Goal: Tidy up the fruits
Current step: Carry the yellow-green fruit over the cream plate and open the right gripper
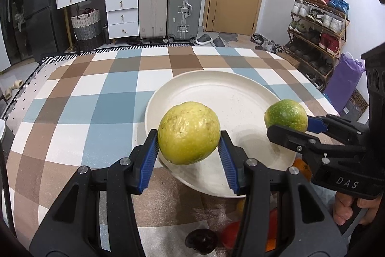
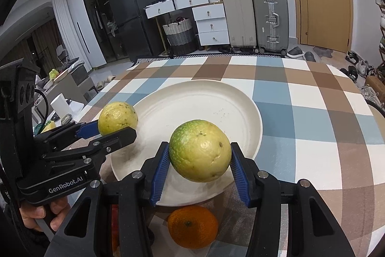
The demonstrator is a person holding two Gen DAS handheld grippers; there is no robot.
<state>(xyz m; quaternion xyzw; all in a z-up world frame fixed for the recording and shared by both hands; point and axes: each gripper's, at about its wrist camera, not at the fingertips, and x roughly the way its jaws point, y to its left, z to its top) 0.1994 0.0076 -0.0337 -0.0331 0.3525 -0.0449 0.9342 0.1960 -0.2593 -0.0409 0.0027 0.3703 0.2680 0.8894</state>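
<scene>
Checked tablecloth (image 2: 312, 100) bears an orange (image 2: 192, 227), seen only from the right wrist; both jaws grip guavas

Black hand-held gripper (image 1: 189, 153), blue ribbed pads (image 1: 149, 158), silver screws.

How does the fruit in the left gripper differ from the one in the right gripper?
The left gripper's fruit is yellow nearly all over; the right gripper's fruit is green on one side and pale yellow on the other. Both are round, speckled, clamped between blue pads and held above the white plate.
</scene>
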